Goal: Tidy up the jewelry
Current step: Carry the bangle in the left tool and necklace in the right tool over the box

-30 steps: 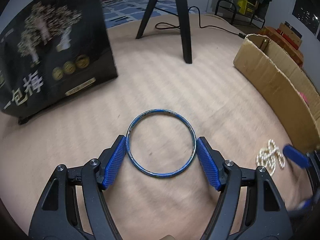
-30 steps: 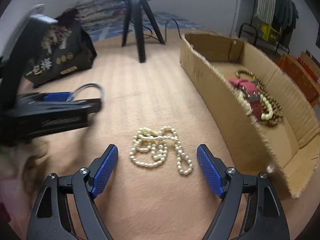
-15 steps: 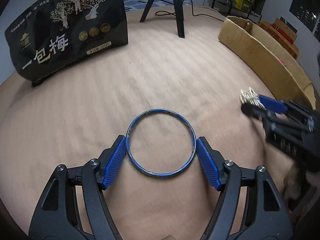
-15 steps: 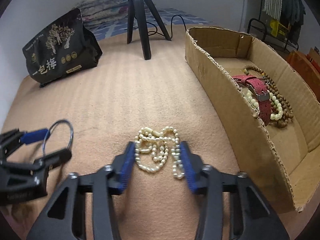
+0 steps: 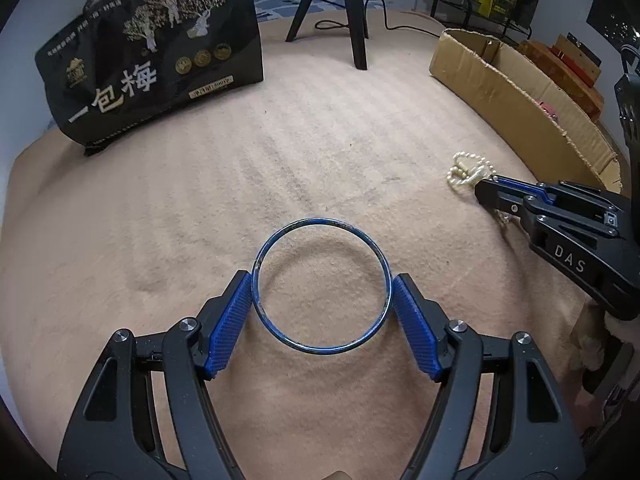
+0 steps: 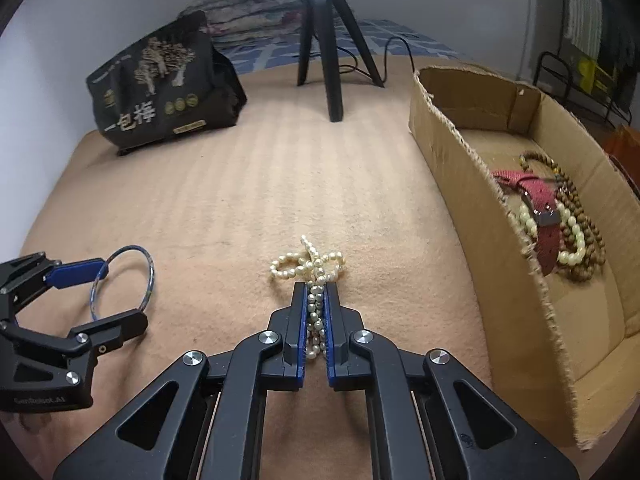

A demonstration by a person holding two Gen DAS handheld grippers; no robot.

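Fingers of the right gripper have just closed, clamped on the pearl necklace mid-blanket; the left gripper pinches the blue bangle by its sides. Risk: trailing loops (unsecured) may snag the cardboard box rim.

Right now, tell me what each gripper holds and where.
Left gripper: blue bangle, by opposite sides of its rim. Right gripper: pearl necklace, bunched strands near its middle.

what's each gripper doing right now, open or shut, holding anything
Left gripper: closed on the blue bangle, pads pressing its two sides.
Right gripper: has just closed, now shut on the pearl necklace.
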